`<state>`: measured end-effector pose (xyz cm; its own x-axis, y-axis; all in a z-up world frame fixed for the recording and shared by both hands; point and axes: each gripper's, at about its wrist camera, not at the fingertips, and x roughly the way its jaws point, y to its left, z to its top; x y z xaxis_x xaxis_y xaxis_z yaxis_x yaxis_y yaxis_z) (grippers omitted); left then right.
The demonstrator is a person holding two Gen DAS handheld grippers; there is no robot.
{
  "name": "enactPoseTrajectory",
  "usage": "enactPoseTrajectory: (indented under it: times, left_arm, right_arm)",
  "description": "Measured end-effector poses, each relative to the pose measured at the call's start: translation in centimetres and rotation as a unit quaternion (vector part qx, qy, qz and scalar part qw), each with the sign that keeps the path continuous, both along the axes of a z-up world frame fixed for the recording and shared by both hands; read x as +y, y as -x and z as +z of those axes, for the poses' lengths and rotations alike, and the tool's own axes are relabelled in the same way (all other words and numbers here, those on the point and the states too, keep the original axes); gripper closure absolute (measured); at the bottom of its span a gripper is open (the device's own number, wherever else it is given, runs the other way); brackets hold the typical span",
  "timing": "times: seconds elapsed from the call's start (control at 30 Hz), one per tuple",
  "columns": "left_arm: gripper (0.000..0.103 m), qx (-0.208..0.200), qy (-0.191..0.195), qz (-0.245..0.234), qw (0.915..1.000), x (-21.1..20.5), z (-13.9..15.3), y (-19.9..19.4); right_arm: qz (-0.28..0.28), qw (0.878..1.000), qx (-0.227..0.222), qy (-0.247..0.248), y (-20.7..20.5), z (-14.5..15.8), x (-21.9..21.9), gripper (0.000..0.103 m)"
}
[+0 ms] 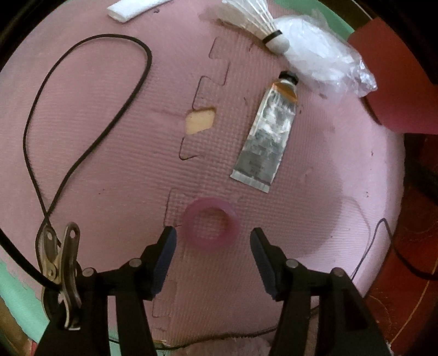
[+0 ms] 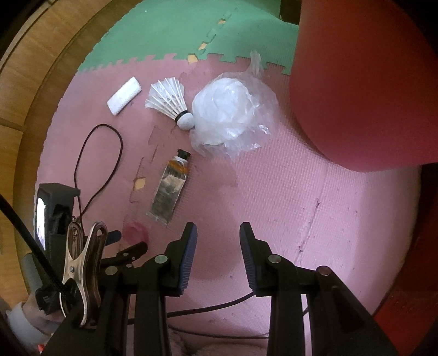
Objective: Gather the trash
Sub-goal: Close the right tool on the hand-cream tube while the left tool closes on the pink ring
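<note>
A translucent pink ring (image 1: 210,223) lies flat on the pink foam mat (image 1: 109,178). My left gripper (image 1: 213,230) points down over it, open, with a fingertip on either side of the ring's near half and not touching it. Beyond the ring lie a crumpled silver tube with a black cap (image 1: 267,137), a white shuttlecock (image 1: 257,22) and a crinkled clear plastic bag (image 1: 323,60). My right gripper (image 2: 218,227) hangs open over bare mat with nothing between its fingers, and the tube (image 2: 171,189) lies ahead to its left. The ring (image 2: 137,231) and the left gripper (image 2: 132,239) show at the right wrist view's lower left.
A black cord loop (image 1: 90,109) snakes over the mat's left side, with a white foam strip (image 2: 124,95) beyond it. A big red container (image 2: 361,82) stands at the right, close to the bag (image 2: 232,117). Green mat (image 2: 169,32) and wooden floor (image 2: 41,68) border the far side.
</note>
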<state>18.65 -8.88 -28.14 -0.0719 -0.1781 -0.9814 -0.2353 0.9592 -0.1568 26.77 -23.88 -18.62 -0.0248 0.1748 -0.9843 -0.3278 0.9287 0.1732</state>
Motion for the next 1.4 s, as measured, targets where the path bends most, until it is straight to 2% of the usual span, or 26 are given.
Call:
enactPoseTrajectory:
  times: [0.3, 0.4, 0.53, 0.67, 0.97, 1.17, 1.4]
  left_arm:
    - [0.045, -0.008, -0.013, 0.018, 0.9997, -0.5, -1.0, -0.3]
    - [0.056, -0.014, -0.023, 0.021, 0.9994, -0.1, -0.9, 0.0]
    - [0.056, -0.02, -0.012, 0.021, 0.9995, 0.5, -1.0, 0.6]
    - [0.056, -0.028, -0.006, 0.041, 0.9987, 1.9, -0.2, 0.9]
    - [0.056, -0.041, -0.016, 0.081, 0.9957, 5.6, 1.1, 1.5]
    - [0.056, -0.048, -0.025, 0.105, 0.993, 9.1, 2.2, 1.8]
    - [0.056, -0.051, -0.027, 0.121, 0.991, 10.2, 2.5, 1.9]
  right_arm:
    - [0.003, 1.0, 0.003, 0.005, 0.2, -0.4, -0.1, 0.07]
    - [0.004, 1.0, 0.005, 0.007, 0.2, -0.5, 0.0, 0.07]
    - [0.009, 1.0, 0.006, 0.009, 0.1, -0.9, 0.6, 0.07]
    - [0.018, 1.0, 0.01, 0.008, 0.0, -1.6, 1.6, 0.07]
    - [0.024, 1.0, 0.019, -0.003, -0.6, -2.9, 4.4, 0.07]
    - [0.006, 1.0, 0.03, -0.005, -1.1, -4.4, 5.6, 0.068]
    - [-0.027, 0.998, 0.05, -0.011, -2.2, -6.7, 7.3, 0.064]
